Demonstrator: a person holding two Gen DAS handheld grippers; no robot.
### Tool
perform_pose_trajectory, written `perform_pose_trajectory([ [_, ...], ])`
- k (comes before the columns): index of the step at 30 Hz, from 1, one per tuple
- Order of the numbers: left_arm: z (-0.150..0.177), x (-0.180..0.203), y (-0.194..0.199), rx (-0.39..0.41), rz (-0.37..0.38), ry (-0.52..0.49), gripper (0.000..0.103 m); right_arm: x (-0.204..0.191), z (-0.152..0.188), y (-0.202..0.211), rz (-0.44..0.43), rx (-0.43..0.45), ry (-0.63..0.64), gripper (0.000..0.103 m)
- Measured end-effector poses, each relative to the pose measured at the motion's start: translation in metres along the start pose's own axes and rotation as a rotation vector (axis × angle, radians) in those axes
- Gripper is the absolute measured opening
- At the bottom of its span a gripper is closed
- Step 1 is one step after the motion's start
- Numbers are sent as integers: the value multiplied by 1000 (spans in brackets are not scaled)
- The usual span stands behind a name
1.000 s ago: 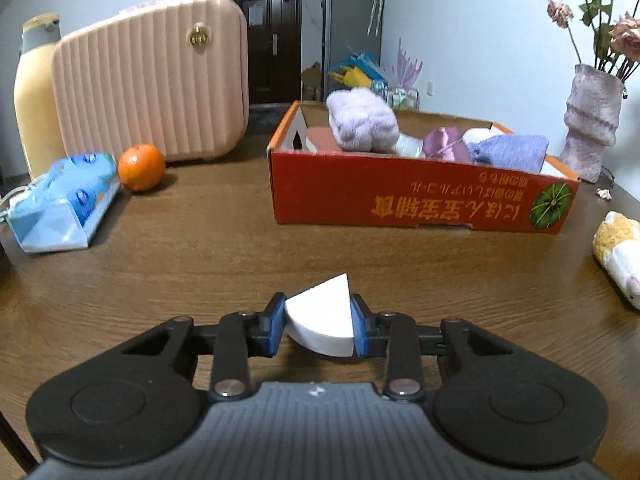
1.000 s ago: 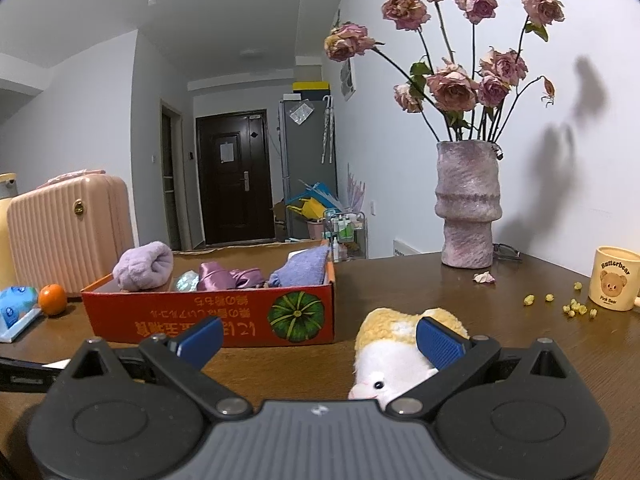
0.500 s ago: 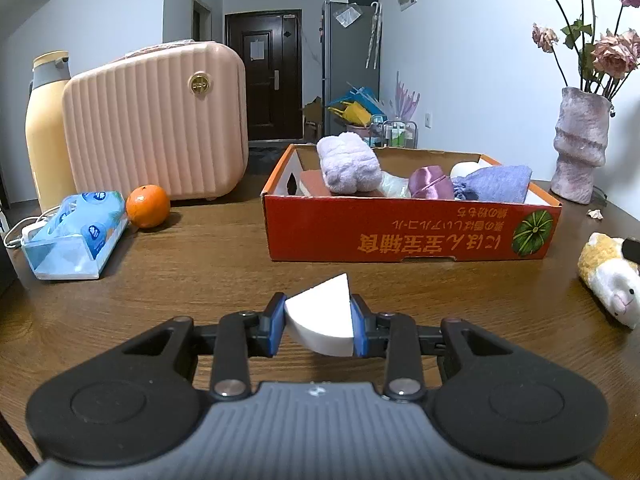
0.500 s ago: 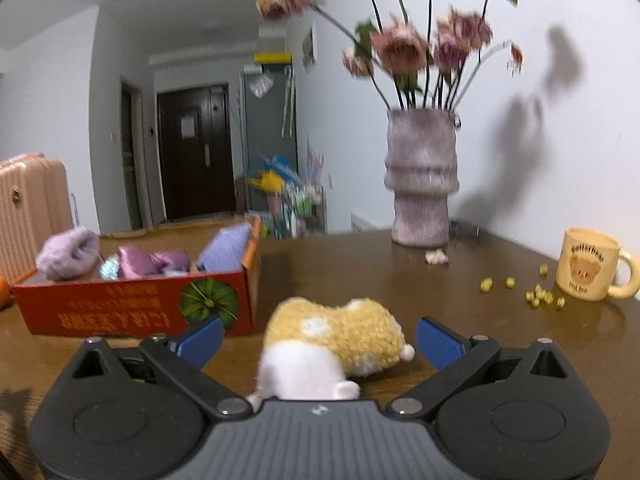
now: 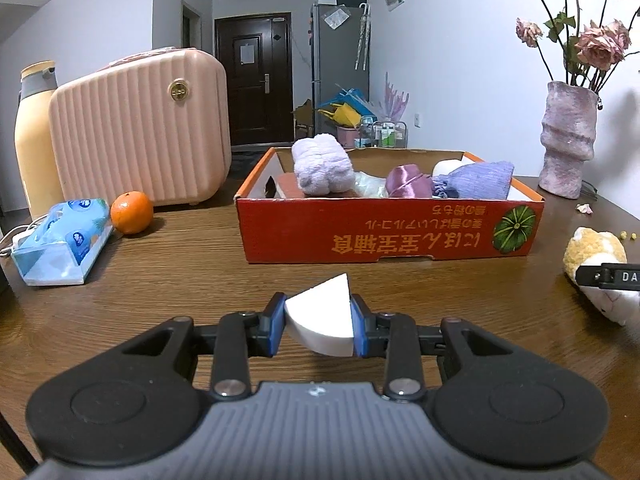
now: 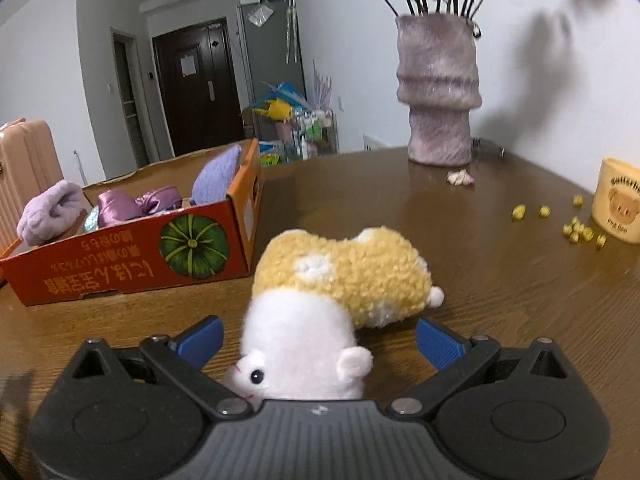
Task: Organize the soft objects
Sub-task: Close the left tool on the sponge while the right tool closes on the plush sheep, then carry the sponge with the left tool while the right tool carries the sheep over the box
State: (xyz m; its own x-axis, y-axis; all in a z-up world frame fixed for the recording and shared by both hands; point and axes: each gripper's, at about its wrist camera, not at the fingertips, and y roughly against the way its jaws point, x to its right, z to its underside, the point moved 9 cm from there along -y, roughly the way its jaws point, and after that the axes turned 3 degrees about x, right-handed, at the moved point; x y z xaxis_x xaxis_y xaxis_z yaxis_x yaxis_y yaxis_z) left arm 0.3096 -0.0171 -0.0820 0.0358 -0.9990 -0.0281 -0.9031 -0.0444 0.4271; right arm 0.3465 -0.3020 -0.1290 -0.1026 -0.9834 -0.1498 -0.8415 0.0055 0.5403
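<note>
My left gripper [image 5: 319,325] is shut on a white wedge-shaped sponge [image 5: 322,322], held above the wooden table in front of the red cardboard box [image 5: 384,232]. The box holds a lilac towel roll [image 5: 322,164], a purple satin pouch [image 5: 406,180] and a lavender cloth bag [image 5: 476,180]. My right gripper [image 6: 318,344] is open, its blue pads on either side of a yellow and white plush hamster [image 6: 332,292] lying on the table right of the box [image 6: 132,256]. The hamster also shows in the left wrist view [image 5: 596,256].
A pink ribbed case [image 5: 140,140], a yellow bottle [image 5: 34,140], an orange [image 5: 131,212] and a blue tissue pack [image 5: 62,240] stand at the left. A purple vase with dried roses [image 6: 438,88], a yellow bear mug [image 6: 618,200] and scattered yellow bits [image 6: 576,228] are at the right.
My right gripper has dropped and moved forward so its open fingers now straddle the plush hamster. My left gripper still holds the sponge and has backed off a little from the box.
</note>
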Motion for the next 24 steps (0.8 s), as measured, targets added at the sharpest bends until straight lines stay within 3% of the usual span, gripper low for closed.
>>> perform_pose_trajectory([
  [7,0,2,0,2,-4,-1,34,3,3,-8,-5,-33,-37,87],
  [12,-1,1,1,5,-5,-1,34,0,2,-4,-25,-22,-33,54],
  [18,-3,0,1,13,-5,4,34,0,-1,1,-23,9,-33,52],
  [24,-8,-1,3,28,-7,11,34,-6,-13,19,-26,124,1,52],
])
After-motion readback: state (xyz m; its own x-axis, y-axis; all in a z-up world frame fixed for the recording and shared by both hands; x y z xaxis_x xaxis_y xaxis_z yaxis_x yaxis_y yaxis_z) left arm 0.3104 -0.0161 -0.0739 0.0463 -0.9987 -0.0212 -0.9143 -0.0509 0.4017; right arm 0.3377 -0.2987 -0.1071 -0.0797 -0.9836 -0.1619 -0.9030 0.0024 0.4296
